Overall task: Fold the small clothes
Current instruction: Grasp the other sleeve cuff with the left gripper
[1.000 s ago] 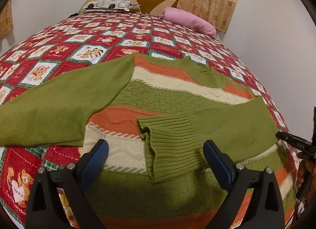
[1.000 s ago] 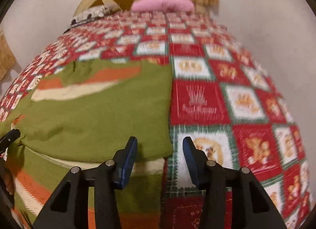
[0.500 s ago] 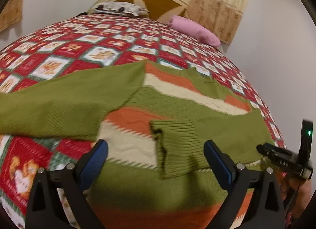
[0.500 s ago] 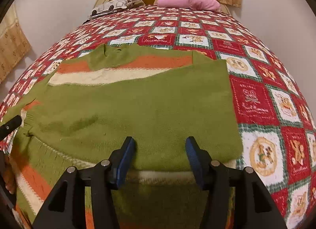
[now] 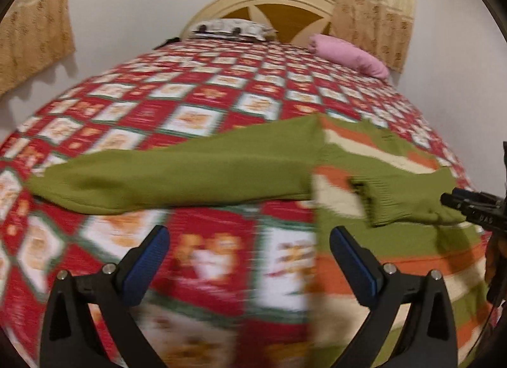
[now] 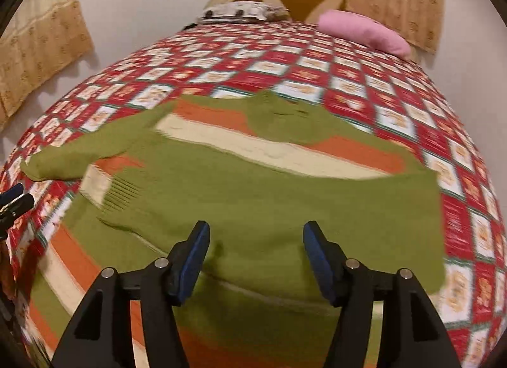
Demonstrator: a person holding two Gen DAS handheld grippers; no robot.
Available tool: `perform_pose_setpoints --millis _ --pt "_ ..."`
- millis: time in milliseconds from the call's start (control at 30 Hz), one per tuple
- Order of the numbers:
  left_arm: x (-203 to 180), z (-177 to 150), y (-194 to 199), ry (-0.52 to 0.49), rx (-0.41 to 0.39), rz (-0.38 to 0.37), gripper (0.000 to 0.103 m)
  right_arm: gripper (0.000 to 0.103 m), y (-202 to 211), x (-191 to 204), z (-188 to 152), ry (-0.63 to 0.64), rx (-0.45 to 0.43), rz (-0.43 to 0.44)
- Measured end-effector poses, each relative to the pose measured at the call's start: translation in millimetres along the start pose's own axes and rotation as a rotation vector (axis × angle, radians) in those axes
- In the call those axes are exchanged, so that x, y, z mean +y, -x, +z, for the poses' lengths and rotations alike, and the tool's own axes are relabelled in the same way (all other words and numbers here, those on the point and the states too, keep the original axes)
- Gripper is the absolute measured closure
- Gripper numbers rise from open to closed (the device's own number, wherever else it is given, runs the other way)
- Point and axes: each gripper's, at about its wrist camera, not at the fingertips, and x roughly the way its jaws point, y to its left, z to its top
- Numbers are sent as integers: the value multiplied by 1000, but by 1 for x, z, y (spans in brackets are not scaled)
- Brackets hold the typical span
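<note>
Over bedspread [image 5: 196,120] | left claw [image 5: 247,260] shifted off sweater [image 5: 190,174], seemingly empty

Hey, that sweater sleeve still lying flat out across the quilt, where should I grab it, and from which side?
Probably at its cuff end, coming in with the left gripper from the bare quilt beyond it. That sleeve lies flat and straight out from the sweater, so its free end lifts easiest for folding across.

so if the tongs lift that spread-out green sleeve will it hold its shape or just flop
Probably flop: the sleeve is soft knit lying limp on the bedspread. It looks light, but it is joined to the sweater, so a lift would likely tug the body along. The ribbed knit should grip, not slip.
</note>
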Motion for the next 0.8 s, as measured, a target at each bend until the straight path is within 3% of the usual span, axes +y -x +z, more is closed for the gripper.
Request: perform_pose_setpoints --millis 167,433,667,733,800 --pt "59 3 6 55 -12 109 0 41 -30 27 -13 29 36 2" --pt "163 -6 15 208 27 286 0 38 -30 30 -21 38 -26 -23" --pt "218 -4 21 399 -3 337 1 36 -30 28 -22 33 -31 -27" --pt "221 -1 16 433 0 325 6 36 -30 30 -23 39 -34 -38" --pt "222 4 10 454 -4 302 17 35 -30 32 -23 51 -38 -58"
